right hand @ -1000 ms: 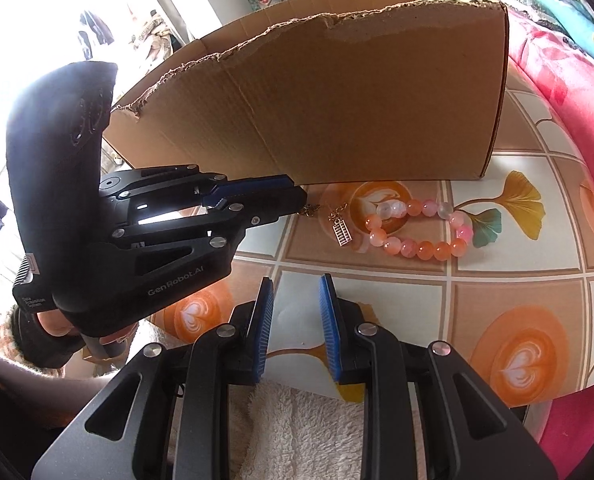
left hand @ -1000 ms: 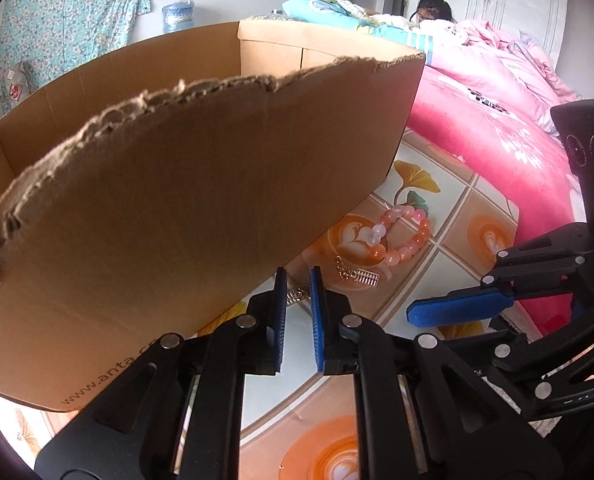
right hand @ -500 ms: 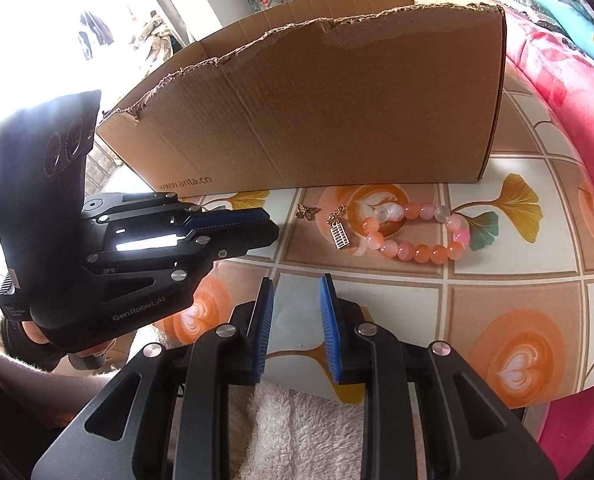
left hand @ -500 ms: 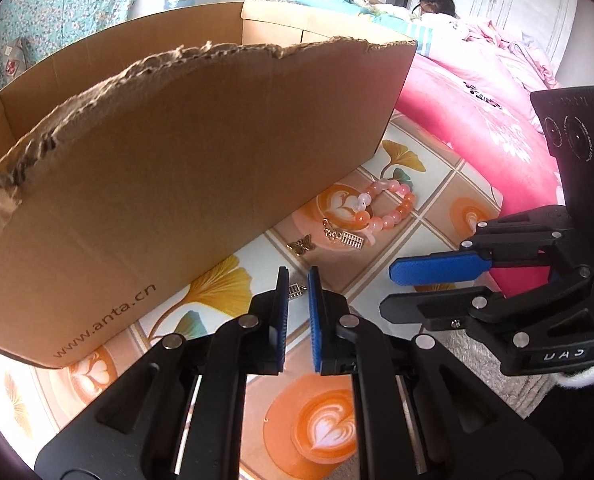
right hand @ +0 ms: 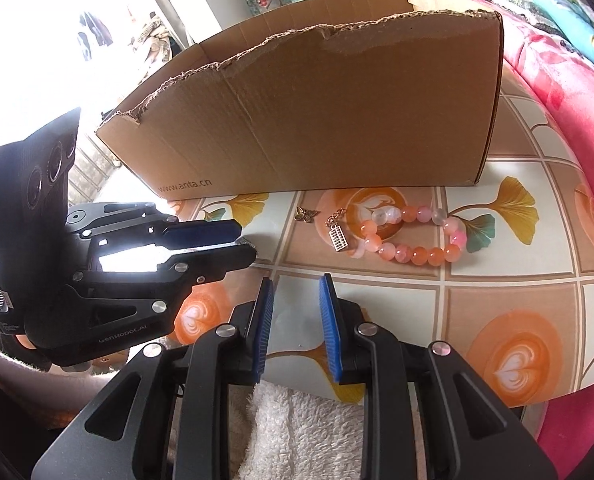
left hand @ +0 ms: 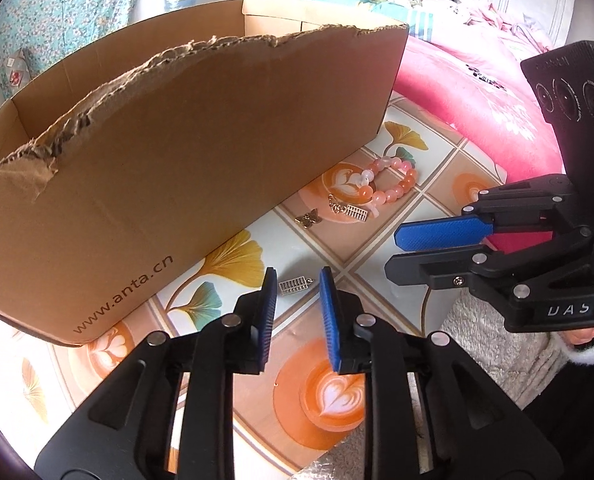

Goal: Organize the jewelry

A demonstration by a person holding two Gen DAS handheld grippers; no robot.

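A: Entry. Small abacus charm [left hand: 295, 285] lies flat on the table [left hand: 381, 240], near the front edge, just in front of the cardboard box [left hand: 185, 168]. Its long axis runs roughly across the gap of the left gripper [left hand: 296, 286].

B: Gripper state?

A: Left jaws have just been opening. The charm sits between the tips in the left wrist view, pads not pressing on it, so nothing held. Right gripper [right hand: 296, 292] stands partly open with only bare table between its pads, empty.

B: Other pieces?

A: Butterfly charm [left hand: 308, 218] farther in, close to the box wall. Beyond it a second abacus charm [left hand: 351, 211] on a short chain, touching the pink and orange bead bracelet [left hand: 385, 186], which lies toward the right edge of the table near the box's corner.

B: Which hand is nearer?

A: Left, clearly; the loose charm is straight ahead of it and below. Right gripper hovers beside it, nearer the bracelet.

B: What does the next move turn on?

A: Judgement: the charm lies lengthwise across the pads, so closing would catch it end to end. Thin and flat, it could slip. The box looks the likely destination.
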